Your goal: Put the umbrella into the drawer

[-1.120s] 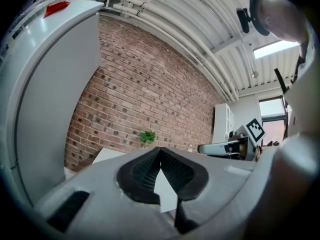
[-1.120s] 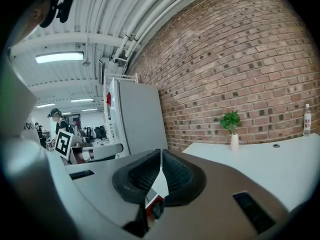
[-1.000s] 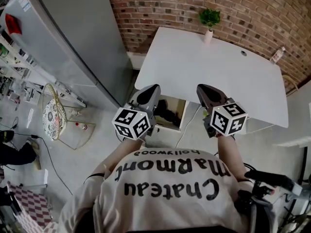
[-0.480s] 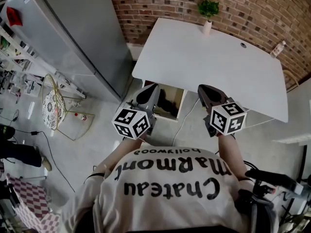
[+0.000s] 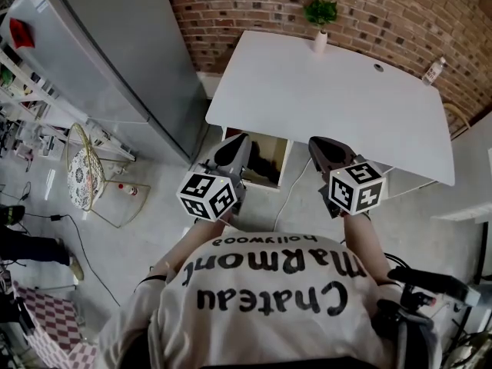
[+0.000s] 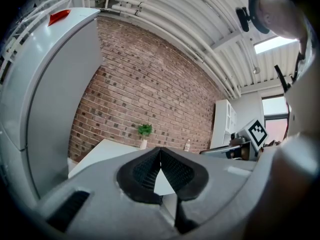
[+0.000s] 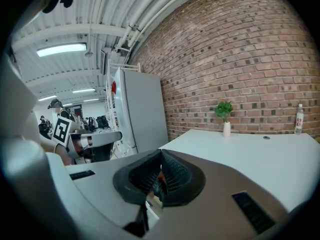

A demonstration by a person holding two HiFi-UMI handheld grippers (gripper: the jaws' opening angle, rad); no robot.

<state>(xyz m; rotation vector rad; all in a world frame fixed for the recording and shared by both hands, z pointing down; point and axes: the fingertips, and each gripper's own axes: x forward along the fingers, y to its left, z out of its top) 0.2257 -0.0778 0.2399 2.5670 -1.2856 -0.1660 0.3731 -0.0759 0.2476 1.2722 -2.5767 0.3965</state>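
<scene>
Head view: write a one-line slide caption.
Left hand-held gripper and right hand-held gripper, both shut, poised before white table and drawer.

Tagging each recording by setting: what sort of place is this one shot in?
Likely an office or lab workspace, loft-style: a white desk against a bare brick wall, a tall grey fridge, and strip lights beside exposed ceiling pipes.
</scene>
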